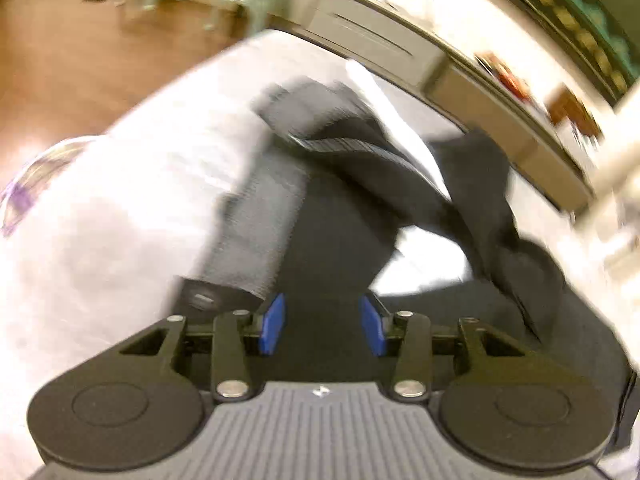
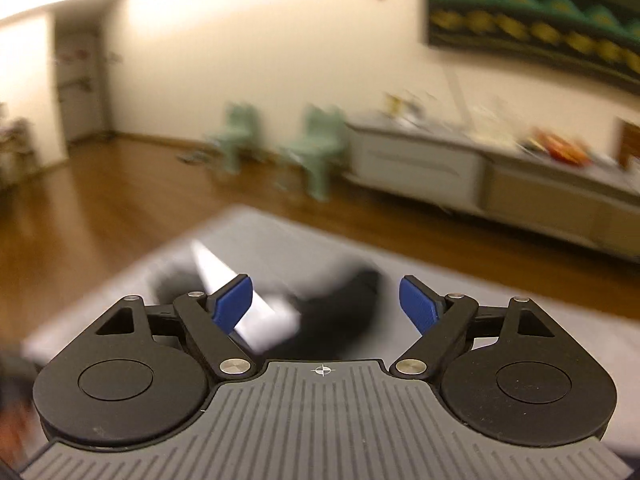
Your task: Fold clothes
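Note:
A black garment (image 1: 332, 184) with a ribbed band lies crumpled on a pale table (image 1: 120, 200). In the left wrist view my left gripper (image 1: 322, 324) is shut on a bunch of this black cloth, which fills the gap between its blue pads (image 1: 273, 324) and rises away from them. In the right wrist view my right gripper (image 2: 326, 300) stands wide open above the table (image 2: 440, 276), with nothing between its fingers. The black garment (image 2: 340, 312) shows blurred below it, beside a white patch. Both views are motion-blurred.
A wooden floor (image 2: 100, 200) surrounds the table. Two pale green chairs (image 2: 316, 148) stand by the far wall. A long low cabinet (image 2: 420, 164) with cluttered items on top runs along the right, also seen as the cabinet (image 1: 380, 36) close behind the table.

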Demonstrator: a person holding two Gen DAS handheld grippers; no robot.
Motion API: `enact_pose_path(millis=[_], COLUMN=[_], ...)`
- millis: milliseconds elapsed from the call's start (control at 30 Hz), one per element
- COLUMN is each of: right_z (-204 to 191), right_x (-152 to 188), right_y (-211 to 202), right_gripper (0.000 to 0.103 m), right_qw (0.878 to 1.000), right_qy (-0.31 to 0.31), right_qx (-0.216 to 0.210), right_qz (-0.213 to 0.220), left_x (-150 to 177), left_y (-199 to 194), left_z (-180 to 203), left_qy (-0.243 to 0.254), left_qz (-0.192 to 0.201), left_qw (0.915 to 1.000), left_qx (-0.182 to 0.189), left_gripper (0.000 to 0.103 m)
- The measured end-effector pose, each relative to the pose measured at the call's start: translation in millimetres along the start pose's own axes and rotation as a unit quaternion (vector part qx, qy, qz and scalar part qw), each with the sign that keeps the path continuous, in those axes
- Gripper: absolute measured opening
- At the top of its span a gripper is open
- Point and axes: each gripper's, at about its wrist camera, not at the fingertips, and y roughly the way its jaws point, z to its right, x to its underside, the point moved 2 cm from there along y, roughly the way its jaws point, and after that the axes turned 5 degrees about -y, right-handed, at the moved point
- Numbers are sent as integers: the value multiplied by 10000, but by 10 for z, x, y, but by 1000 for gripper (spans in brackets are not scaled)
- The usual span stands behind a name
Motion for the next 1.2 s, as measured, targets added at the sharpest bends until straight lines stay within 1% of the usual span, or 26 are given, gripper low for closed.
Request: enact_pose_path(millis=[33,100,133,167,200,233,267,300,367,433,467,533,567,600,667,700,767,833,900,933,967,1000,1100,1133,1167,1200], right_z=[127,373,496,618,772,934,1134,1328,1660,1941,2036,2210,2298,2385,2449,2475,2591,2770,2958,3045,3132,3207,3386,3448,3488,3521], right_x=[234,622,810,998,1148,1288,1383,1480,1653,1873,1979,2178,2294,2415,2480,2502,2576,2677,2785,2840,2895,2941,3043,3068,3086,3102], right_y=[-121,-457,-630,-803,-942,-1072,-1220,-1360,-1551,-1741,-1781,-1844,-1826,-1794,-1773,-1764,-1849,-1991,-2130,-2195,-2260,-2320,-2480,-2513,-2582,-2660], right_gripper=[84,84,84,86,89,90,90,90,90,90,90,89,87,82,81,81,84,85,86,87,87,88,88,88,81,78], right_qw=[9996,9983,9974,9964,9953,9940,9921,9896,9844,9801,9788,9763,9723,9670,9674,9675,9682,9661,9614,9584,9552,9526,9454,9416,9375,9326], right_qy=[25,82,111,140,207,284,411,579,911,1190,1307,1533,1691,1858,1547,1353,1305,1320,1468,1569,1670,1742,1931,2057,2299,2565], right_qx=[153,317,390,464,564,672,818,979,1209,1368,1378,1368,1367,1366,1483,1546,1515,1579,1700,1770,1840,1907,2077,2125,2143,2150], right_qz=[-235,-482,-592,-702,-762,-810,-855,-886,-896,-810,-765,-678,-852,-1081,-1352,-1475,-1506,-1556,-1590,-1598,-1606,-1606,-1604,-1607,-1493,-1347], left_x=[-50,-100,-70,0,85,170,258,365,545,653,672,693,705,718,691,683,640,620,618,612,595,577,540,527,509,490], left_y=[-57,-237,-379,-526,-604,-681,-721,-741,-668,-576,-488,-296,-306,-316,-269,-261,-276,-295,-327,-349,-325,-300,-248,-289,-372,-455], left_z=[-83,-184,-214,-217,-160,-103,-21,50,141,124,119,73,45,17,1,-13,-11,5,90,136,139,143,114,135,177,220], left_qy=[-156,-349,-345,-249,-65,122,455,796,1236,1463,1486,1430,1428,1425,1381,1252,1020,814,772,751,702,653,417,344,297,250], left_qz=[98,288,370,436,422,406,348,286,151,-60,-118,-270,-180,-89,92,156,179,192,240,363,377,391,347,445,610,775], left_qw=[9998,9989,9982,9972,9966,9956,9942,9928,9907,9888,9888,9877,9864,9845,9772,9759,9740,9717,9672,9641,9625,9607,9566,9580,9616,9646], left_qx=[5,95,308,557,698,838,915,847,547,294,29,-567,-793,-1020,-1611,-1783,-2015,-2211,-2408,-2521,-2594,-2668,-2862,-2812,-2661,-2509], left_gripper=[42,42,43,46,47,49,50,50,50,50,49,45,39,39,39,39,39,39,39,41,45,48,46,45,46,48])
